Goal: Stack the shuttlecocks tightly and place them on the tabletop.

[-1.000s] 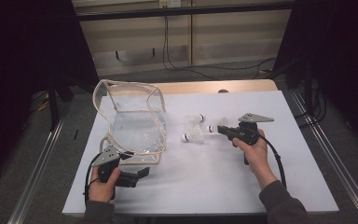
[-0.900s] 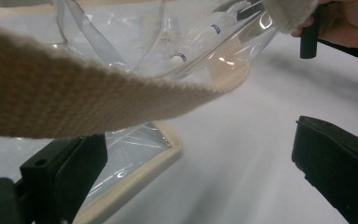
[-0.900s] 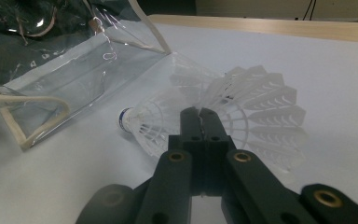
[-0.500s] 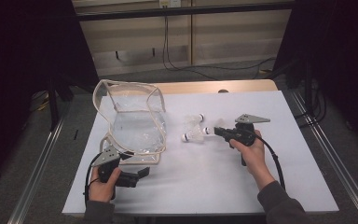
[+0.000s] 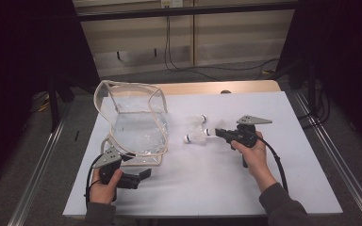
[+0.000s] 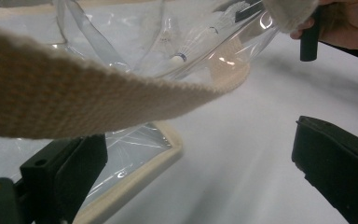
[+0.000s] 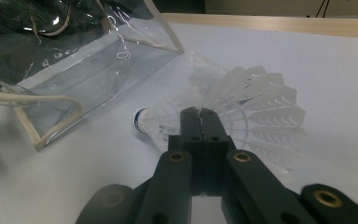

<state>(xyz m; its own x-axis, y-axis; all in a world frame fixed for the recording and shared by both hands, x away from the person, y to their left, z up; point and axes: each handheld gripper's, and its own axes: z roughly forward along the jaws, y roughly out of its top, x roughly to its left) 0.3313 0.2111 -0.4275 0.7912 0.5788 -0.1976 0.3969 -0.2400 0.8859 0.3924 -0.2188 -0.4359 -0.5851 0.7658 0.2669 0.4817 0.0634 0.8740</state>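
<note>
A clear plastic bag with beige trim stands at the table's left. Two white shuttlecocks lie right of it, one farther back and one nearer. My right gripper has its jaws closed together at the nearer shuttlecock, and its tips seem to pinch the feather skirt. My left gripper lies open on the table in front of the bag. In the left gripper view, the beige strap hangs across above its open jaws, with nothing between them.
The white tabletop has free room in front and at the right. A wooden strip runs along the far edge. Metal rails flank the table. The right hand shows beyond the bag in the left gripper view.
</note>
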